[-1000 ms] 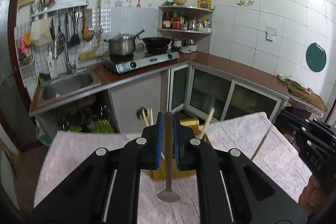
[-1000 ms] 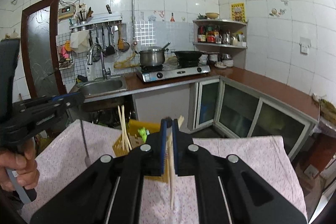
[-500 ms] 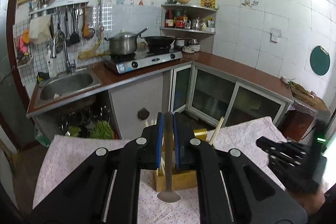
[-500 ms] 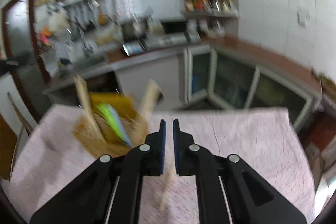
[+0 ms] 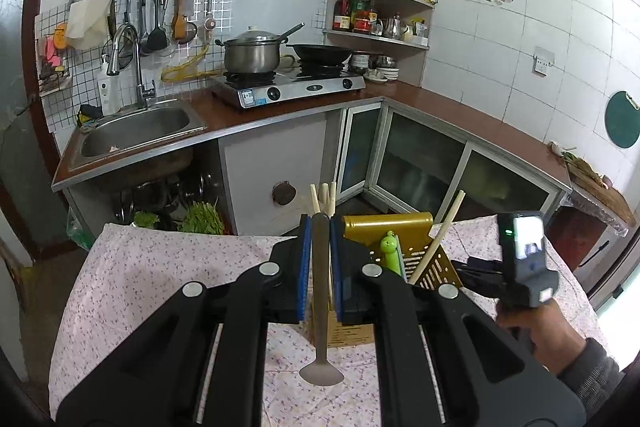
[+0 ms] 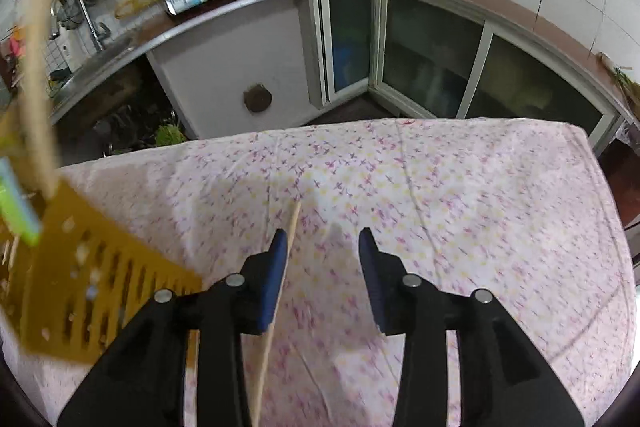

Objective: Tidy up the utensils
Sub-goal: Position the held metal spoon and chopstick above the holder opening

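Note:
My left gripper [image 5: 320, 259] is shut on a metal spoon [image 5: 320, 311], handle up between the pads, bowl hanging toward me. Just beyond stands the yellow perforated utensil holder [image 5: 416, 259] with wooden chopsticks [image 5: 438, 239] and a green item [image 5: 390, 247] in it. My right gripper [image 6: 323, 263] is open low over the flowered tablecloth [image 6: 460, 195]. A loose wooden chopstick [image 6: 276, 315] lies along its left finger [image 6: 272, 283]; whether it rests on the cloth is unclear. The holder [image 6: 96, 267] is at that view's left edge. The right gripper also shows in the left wrist view [image 5: 524, 263], right of the holder.
The table's far edge [image 6: 360, 125] drops to the floor before the kitchen cabinets [image 5: 420, 163]. A sink [image 5: 132, 127] and a stove with a pot [image 5: 252, 55] line the counter behind. Bare cloth lies left of the holder [image 5: 168, 267].
My right gripper has opened, let go of the chopstick, and swung down to the right of the holder. My left gripper, still holding the spoon, moved closer over the holder.

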`<state>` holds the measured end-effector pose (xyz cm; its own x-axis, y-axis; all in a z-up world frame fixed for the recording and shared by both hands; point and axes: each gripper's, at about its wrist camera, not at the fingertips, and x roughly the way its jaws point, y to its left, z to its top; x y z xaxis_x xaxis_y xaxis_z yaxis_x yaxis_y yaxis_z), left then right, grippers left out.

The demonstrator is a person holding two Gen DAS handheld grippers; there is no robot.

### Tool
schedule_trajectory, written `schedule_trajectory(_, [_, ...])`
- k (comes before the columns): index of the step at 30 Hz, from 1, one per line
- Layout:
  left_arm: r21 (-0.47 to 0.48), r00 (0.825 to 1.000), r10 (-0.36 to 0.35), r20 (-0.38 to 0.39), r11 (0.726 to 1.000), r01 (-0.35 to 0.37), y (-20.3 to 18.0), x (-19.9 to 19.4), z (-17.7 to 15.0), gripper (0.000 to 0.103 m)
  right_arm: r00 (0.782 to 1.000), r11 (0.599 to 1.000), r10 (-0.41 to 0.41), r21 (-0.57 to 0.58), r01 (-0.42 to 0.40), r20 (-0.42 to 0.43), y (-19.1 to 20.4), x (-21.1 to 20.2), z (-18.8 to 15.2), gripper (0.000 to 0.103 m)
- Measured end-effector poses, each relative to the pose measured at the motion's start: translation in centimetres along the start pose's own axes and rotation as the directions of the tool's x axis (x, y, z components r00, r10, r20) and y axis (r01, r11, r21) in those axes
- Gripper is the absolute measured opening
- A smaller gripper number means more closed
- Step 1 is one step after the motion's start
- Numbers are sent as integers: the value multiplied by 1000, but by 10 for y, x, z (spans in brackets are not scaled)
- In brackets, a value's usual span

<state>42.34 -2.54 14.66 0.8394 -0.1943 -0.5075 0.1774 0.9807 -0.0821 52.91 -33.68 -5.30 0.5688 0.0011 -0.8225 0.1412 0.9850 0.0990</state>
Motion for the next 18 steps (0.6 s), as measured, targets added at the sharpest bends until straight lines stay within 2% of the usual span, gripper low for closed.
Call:
schedule_trajectory(9, [-13,1000,6,-30,1000,-7,18,30,-7,8,994,998,-55,-37,52,-98,20,50,6,35])
schedule_trajectory(10, [-15,999,5,-33,1000,-6,19,31,-8,8,994,997,-64,-52,60,-92,22,50,4,29])
schedule_trajectory(11, [-17,999,5,-34,1000,-6,19,32,-8,8,994,996,-62,-65,56,-91,24,51,4,13])
schedule_trajectory(12, [-18,999,5,-35,1000,-5,19,33,-9,8,994,997,-50,-71,43,-96,26,50,4,9])
schedule_trajectory(18, [-20,1000,-9,-30,1000,8,13,28,-7,8,998,999,-25,-46,22,-60,12,22,0,6])
